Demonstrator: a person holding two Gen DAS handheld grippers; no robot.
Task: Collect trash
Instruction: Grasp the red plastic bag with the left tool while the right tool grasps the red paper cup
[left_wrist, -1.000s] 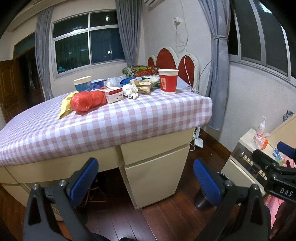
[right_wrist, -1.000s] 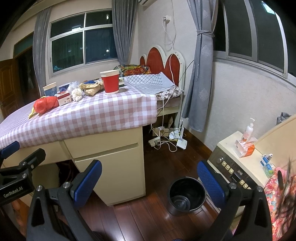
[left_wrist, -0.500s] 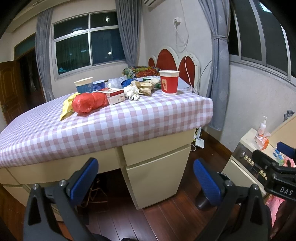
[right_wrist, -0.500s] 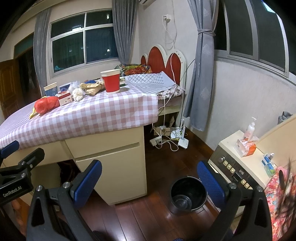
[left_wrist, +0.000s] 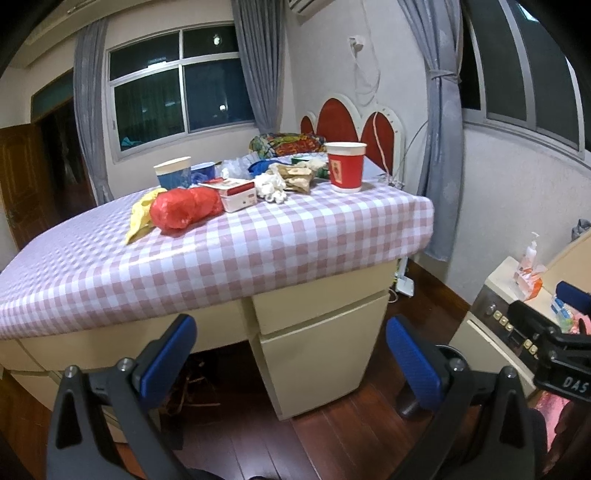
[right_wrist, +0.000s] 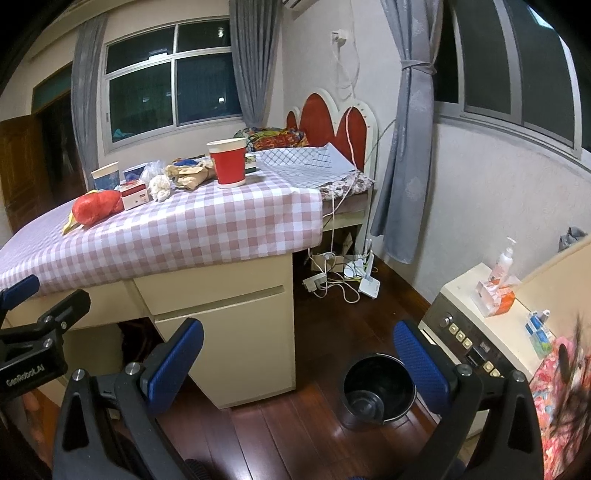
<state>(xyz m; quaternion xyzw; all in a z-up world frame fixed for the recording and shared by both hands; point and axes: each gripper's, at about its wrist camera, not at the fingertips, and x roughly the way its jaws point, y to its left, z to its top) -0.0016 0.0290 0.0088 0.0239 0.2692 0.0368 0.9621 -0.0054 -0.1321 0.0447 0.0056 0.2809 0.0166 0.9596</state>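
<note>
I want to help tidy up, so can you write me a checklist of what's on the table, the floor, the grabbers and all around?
Surface: checked tablecloth covers the table; its near part is bare.
Job's things: red cup, red bag, small box, white tissue wad, brown paper, blue cup; black bin on the floor.
Clutter: soap bottle and orange pack on the machine at right.
Grippers: left tool open, holding nothing; right tool open, holding nothing.
Cables: white cords on the floor by the bed.
Surroundings: windows, grey curtains, red headboard.
</note>
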